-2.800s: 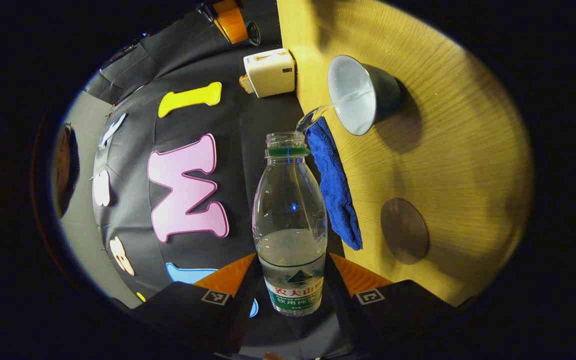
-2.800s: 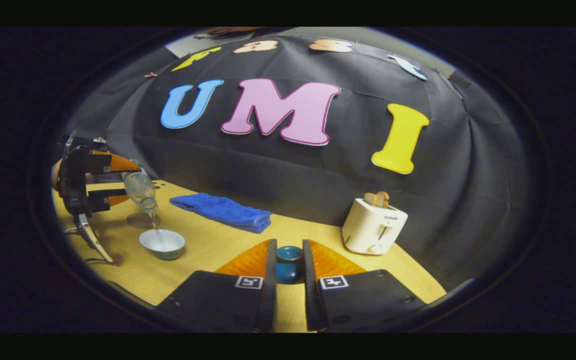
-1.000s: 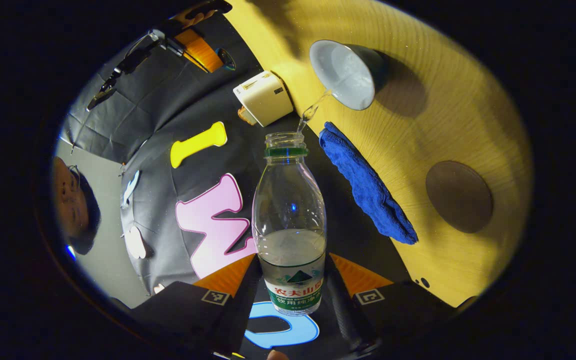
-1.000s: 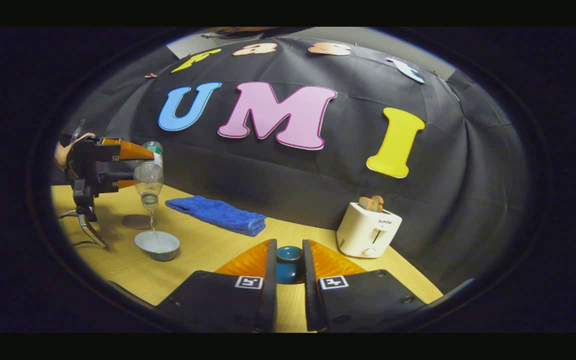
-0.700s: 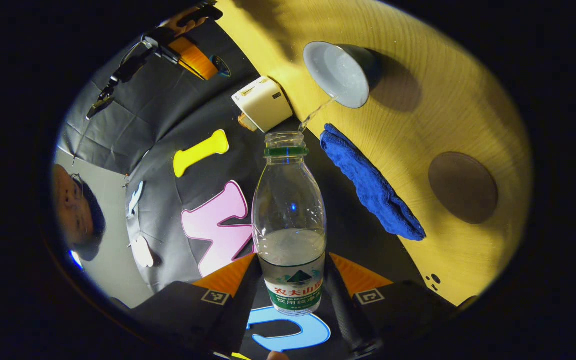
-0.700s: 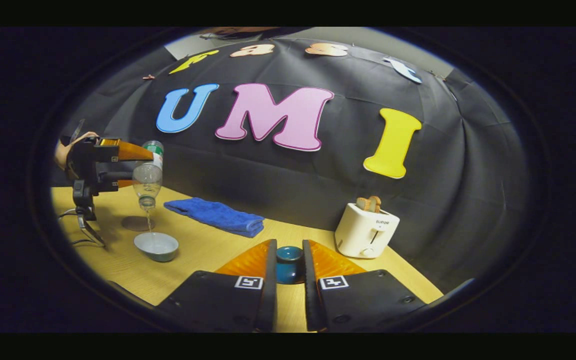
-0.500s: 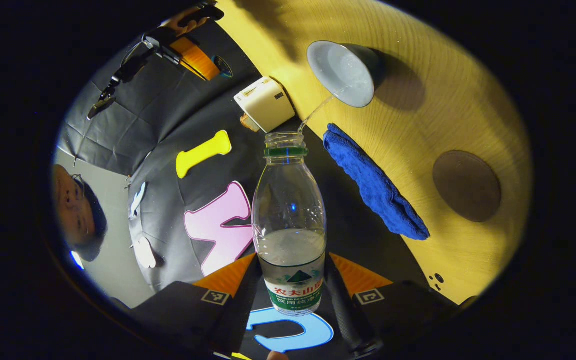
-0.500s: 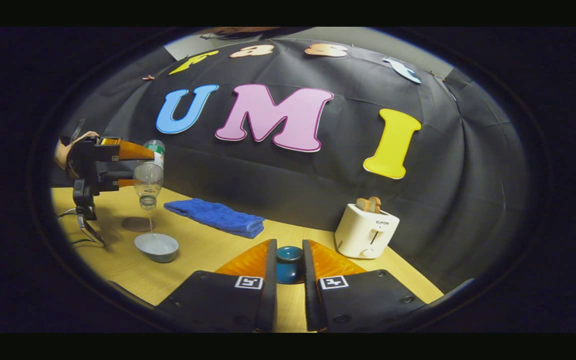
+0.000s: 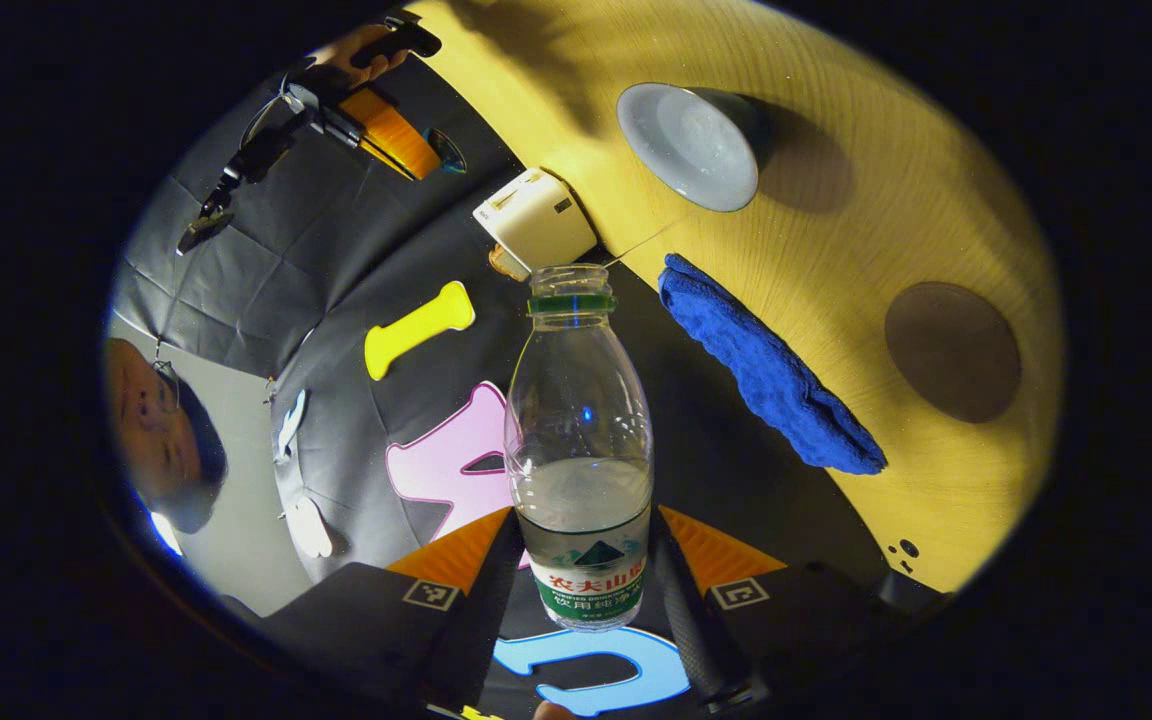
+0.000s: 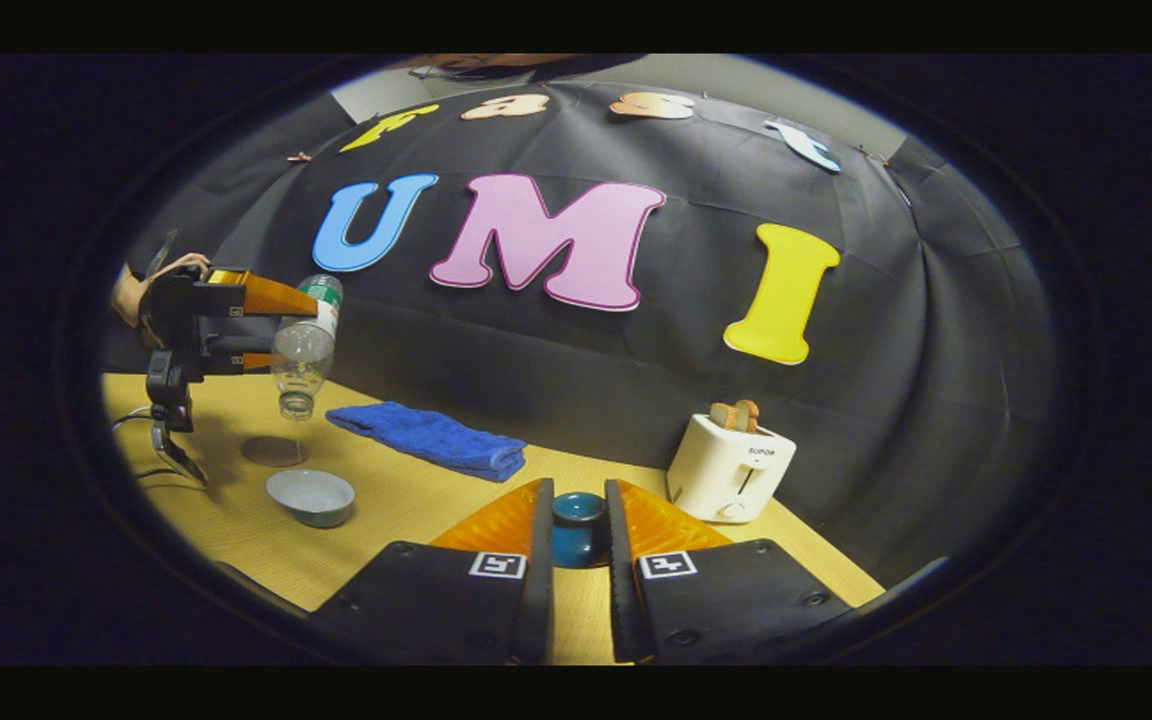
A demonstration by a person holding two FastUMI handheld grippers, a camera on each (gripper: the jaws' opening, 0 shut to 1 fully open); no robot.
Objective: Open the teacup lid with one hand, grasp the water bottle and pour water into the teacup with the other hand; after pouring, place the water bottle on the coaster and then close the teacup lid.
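My left gripper [image 9: 576, 560] is shut on a clear water bottle [image 9: 578, 440], uncapped and tipped mouth-down above the table. A very thin thread of water trails from its mouth toward the teacup [image 9: 688, 146], an open pale bowl-shaped cup with water in it. In the right gripper view the same bottle [image 10: 302, 352] hangs above and left of the teacup [image 10: 310, 496], held by the left gripper [image 10: 266, 330]. My right gripper [image 10: 578, 525] is shut on the teal teacup lid [image 10: 576, 530], held above the table. A round brown coaster [image 9: 952, 350] lies bare beside the cup.
A folded blue towel [image 9: 766, 370] lies along the table's back edge. A white toaster [image 10: 730, 468] with bread in it stands at the right. A hand holds the far gripper [image 9: 376, 110]. A cable trails on the table [image 10: 406, 500] at the left.
The bottle has lifted and tilted back up, and the stream of water has thinned to a thread. The right gripper has held still with the lid.
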